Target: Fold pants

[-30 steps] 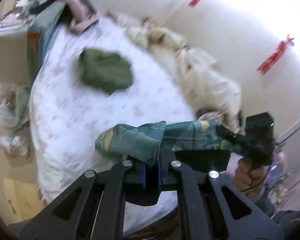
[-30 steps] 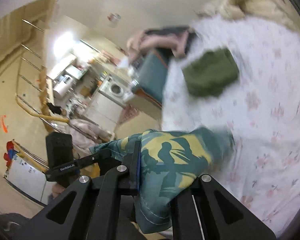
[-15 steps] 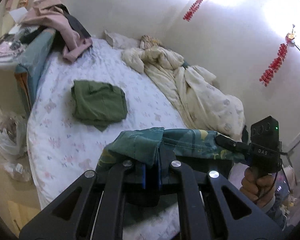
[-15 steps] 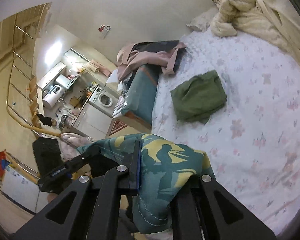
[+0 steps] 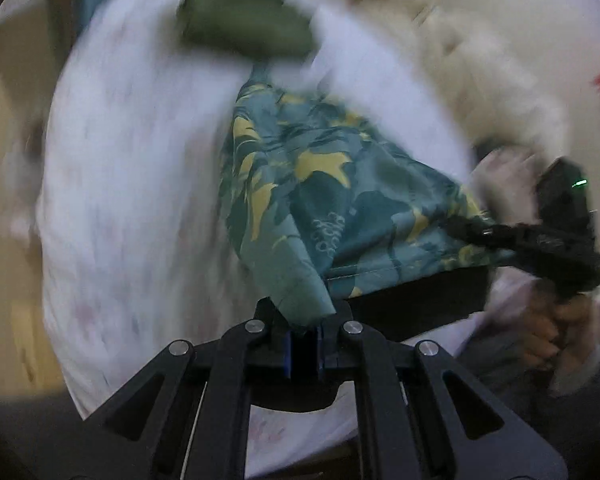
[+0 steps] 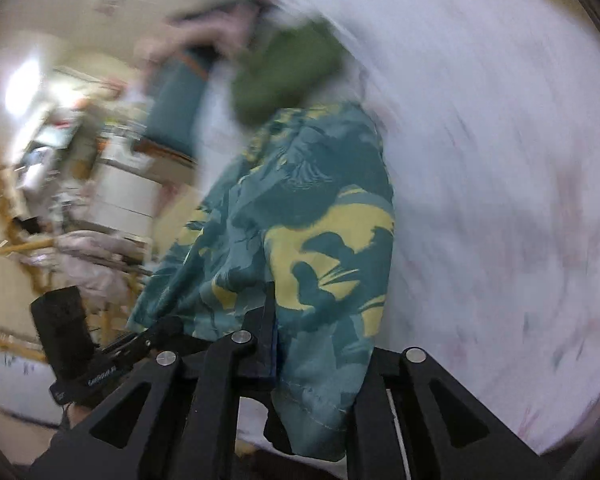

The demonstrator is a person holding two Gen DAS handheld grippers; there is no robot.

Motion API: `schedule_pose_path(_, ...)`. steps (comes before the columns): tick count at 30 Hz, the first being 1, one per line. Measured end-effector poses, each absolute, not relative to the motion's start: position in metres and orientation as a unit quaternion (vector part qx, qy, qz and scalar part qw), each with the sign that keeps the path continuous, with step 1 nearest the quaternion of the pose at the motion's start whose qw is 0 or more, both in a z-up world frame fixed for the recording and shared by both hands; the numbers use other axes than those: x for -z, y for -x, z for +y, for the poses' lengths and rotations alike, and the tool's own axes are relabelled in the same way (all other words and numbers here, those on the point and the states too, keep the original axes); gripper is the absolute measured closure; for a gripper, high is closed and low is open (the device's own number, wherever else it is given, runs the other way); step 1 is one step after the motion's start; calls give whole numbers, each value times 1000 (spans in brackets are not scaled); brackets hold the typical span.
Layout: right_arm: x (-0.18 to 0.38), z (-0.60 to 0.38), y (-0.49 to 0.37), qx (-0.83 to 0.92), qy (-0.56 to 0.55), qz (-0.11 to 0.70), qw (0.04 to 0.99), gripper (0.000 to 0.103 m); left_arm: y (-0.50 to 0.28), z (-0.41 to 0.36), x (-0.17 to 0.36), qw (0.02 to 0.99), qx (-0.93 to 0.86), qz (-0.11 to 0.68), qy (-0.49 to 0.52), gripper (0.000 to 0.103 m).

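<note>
Together we held the teal-and-yellow pants [image 5: 332,200] above the bed [image 5: 132,184]; our left gripper [image 5: 303,334] was clamped on one corner of the fabric, and our right gripper [image 6: 274,356] was clamped on another corner, the cloth draping over its fingers. Beyond the pants, farther up the bed, lay a folded green garment [image 5: 248,20]; both views were heavily blurred, so we could make out little else.

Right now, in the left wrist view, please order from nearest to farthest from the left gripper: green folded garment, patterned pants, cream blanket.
1. Patterned pants, clamped in the left gripper.
2. Green folded garment, ahead on the bed.
3. Cream blanket, far right, blurred.
</note>
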State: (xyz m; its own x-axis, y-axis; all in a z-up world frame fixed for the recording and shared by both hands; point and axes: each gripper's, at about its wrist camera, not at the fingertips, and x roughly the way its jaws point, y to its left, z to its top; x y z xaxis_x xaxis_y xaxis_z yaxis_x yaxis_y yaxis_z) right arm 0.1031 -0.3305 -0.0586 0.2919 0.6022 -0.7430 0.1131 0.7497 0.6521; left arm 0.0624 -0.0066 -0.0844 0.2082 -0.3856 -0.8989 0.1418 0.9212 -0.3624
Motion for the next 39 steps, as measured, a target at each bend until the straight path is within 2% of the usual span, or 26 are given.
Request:
schedule_pose_path(3, 120, -333, -72, -107, -328, 630, 696, 90, -43, -7, 147, 713, 118, 683, 107, 94)
schedule_pose_path(5, 139, -331, -54, -89, -311, 665, 673, 85, -36, -2, 160, 698, 103, 700, 110, 90)
schedule_pose_path(6, 139, -331, -47, -84, -295, 672, 674, 78, -35, 0, 159, 698, 97, 701, 106, 84)
schedule_pose_path(7, 134, -332, -42, -79, -276, 675, 680, 62, -33, 2, 156, 699, 84, 704, 92, 81)
schedule_pose_path(9, 122, -340, -31, -52, -238, 681, 691, 48, -30, 7, 145, 710, 64, 699, 62, 62)
schedule_pose_path(11, 107, -357, -24, -22, -232, 674, 701, 48, -29, 14, 132, 723, 45, 688, 45, 57)
schedule_pose_path(14, 74, -370, -28, -26, -221, 627, 747, 48, -34, 26, 101, 765, 26, 640, 61, 57)
schedule_pose_path(15, 65, -371, -33, -34, -217, 609, 762, 52, -37, 22, 91, 779, 30, 624, 59, 57)
schedule_pose_path(17, 54, -363, -47, -68, -211, 591, 776, 65, -51, 4, 82, 789, 68, 609, 45, 57)
schedule_pose_path(18, 55, -355, -58, -88, -205, 591, 775, 78, -59, -8, 85, 787, 93, 608, 42, 57)
schedule_pose_path(19, 60, -347, -66, -99, -197, 594, 774, 82, -66, -16, 87, 785, 106, 609, 39, 57)
schedule_pose_path(23, 109, -316, -88, -103, -169, 641, 741, 83, -79, -44, 128, 755, 117, 645, 24, 70)
schedule_pose_path(26, 136, -312, -82, -86, -136, 678, 718, 84, -73, -45, 161, 723, 99, 683, -6, 70)
schedule_pose_path(28, 144, -318, -71, -80, -114, 700, 701, 87, -61, -44, 163, 720, 91, 687, -39, 68)
schedule_pose_path(33, 125, -336, -59, -74, -105, 708, 694, 86, -58, -33, 146, 713, 75, 697, -23, 68)
schedule_pose_path(35, 103, -341, -70, -85, -106, 687, 714, 81, -68, -28, 128, 731, 69, 679, -4, 68)
schedule_pose_path(39, 70, -355, -115, -121, -155, 625, 756, 82, -115, -32, 96, 771, 71, 632, 22, 72)
